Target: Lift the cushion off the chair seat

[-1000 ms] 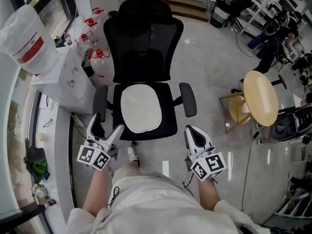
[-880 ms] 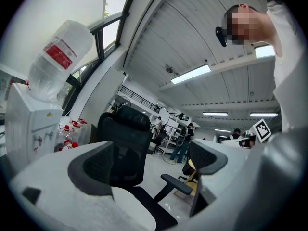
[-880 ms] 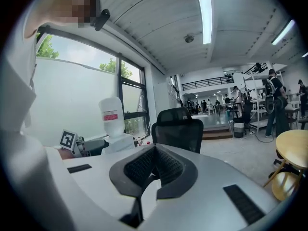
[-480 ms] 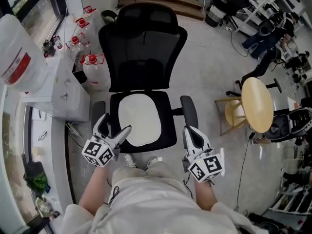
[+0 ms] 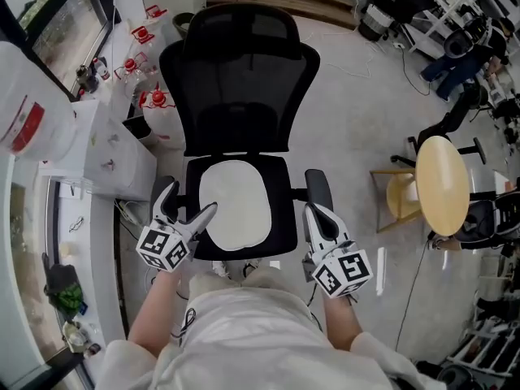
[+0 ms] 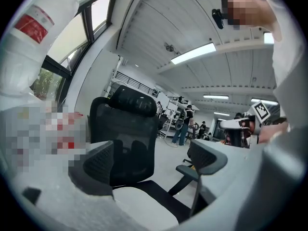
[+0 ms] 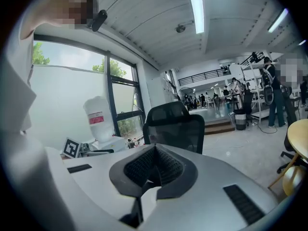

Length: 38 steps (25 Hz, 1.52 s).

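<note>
A white oval cushion (image 5: 234, 204) lies flat on the seat of a black mesh office chair (image 5: 240, 80). My left gripper (image 5: 188, 203) is open at the seat's front left, one finger over the cushion's left edge and the other by the left armrest. In the left gripper view the cushion (image 6: 144, 207) lies low between the spread jaws of the left gripper (image 6: 153, 160), nothing held. My right gripper (image 5: 315, 218) is shut and empty just beyond the seat's front right corner, below the right armrest (image 5: 318, 189). In the right gripper view the right gripper (image 7: 153, 165) hides the seat.
A large water bottle (image 5: 24, 96) stands on a white cabinet (image 5: 114, 157) to the left, with red-capped bottles (image 5: 150, 97) on the floor behind. A round wooden stool (image 5: 443, 184) stands to the right. Desks, cables and people fill the far right.
The person has stepped closer to the chair. My left gripper has moved up to the cushion's left edge, still open. The right gripper has come nearer the right armrest, still shut.
</note>
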Motion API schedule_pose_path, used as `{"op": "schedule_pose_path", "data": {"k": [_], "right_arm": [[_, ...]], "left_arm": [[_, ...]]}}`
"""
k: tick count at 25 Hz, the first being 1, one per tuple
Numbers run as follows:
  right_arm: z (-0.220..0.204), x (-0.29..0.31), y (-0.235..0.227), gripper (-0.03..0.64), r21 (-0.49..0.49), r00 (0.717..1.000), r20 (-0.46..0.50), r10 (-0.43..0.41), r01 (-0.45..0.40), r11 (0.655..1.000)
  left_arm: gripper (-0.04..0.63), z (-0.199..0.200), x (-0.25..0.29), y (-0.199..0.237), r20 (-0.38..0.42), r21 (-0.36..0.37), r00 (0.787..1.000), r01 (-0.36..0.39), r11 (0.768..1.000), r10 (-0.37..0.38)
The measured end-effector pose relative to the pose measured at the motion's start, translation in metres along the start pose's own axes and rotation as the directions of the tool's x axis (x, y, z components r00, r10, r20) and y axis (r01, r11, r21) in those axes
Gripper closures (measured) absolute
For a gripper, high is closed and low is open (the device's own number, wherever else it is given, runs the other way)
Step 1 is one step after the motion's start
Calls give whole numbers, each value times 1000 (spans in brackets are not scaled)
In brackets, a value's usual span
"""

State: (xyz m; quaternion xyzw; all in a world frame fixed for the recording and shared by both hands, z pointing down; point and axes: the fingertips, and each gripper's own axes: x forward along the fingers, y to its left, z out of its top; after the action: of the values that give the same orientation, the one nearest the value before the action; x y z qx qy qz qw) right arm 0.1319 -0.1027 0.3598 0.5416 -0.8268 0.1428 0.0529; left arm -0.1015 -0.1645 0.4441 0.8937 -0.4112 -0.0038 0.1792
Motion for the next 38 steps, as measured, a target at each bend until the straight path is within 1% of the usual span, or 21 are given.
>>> {"op": "schedule_pose_path", "data": {"k": [2,6,12,17,21,25,28,32,35,38], "right_arm": [[-10,7,-7,615,11,999,-26,19,-19,1000],[-33,24,-12,615,27,995,-78,54,-52,998],[-66,59,-16,615,24,985,-136,102,-100,995],[-101,84,-15,615,38,968,-199,151,-146,989],[-130,98,-16,615,60,958,-231,172,-162,985],[-154,116,-13,615,79,950,-233,205,-192,978],[-173,125,-18,615,88,946,-237,220,-205,975],[-199,136,-29,615,108,940,-254,228,-207,972],[-214,140,-32,615,119,935,-257,244,-220,968],[-223,141,-38,615,134,933,-258,250,-222,966]], "left_arm": [[103,-7,8,4,-23,19,1000,-15,1000,15],[104,-38,20,17,-83,20,996,-36,999,37],[104,-101,48,38,-121,-27,990,-76,997,73],[104,-147,65,66,-154,-65,980,-135,989,123],[104,-180,80,81,-194,-74,972,-148,986,132],[104,-219,96,101,-247,-59,960,-150,987,132],[104,-249,110,115,-287,-51,949,-153,987,133],[106,-288,129,132,-351,-26,927,-151,988,133],[105,-308,139,147,-387,-24,911,-168,986,146],[106,-319,150,157,-414,-32,896,-190,981,160]]}}
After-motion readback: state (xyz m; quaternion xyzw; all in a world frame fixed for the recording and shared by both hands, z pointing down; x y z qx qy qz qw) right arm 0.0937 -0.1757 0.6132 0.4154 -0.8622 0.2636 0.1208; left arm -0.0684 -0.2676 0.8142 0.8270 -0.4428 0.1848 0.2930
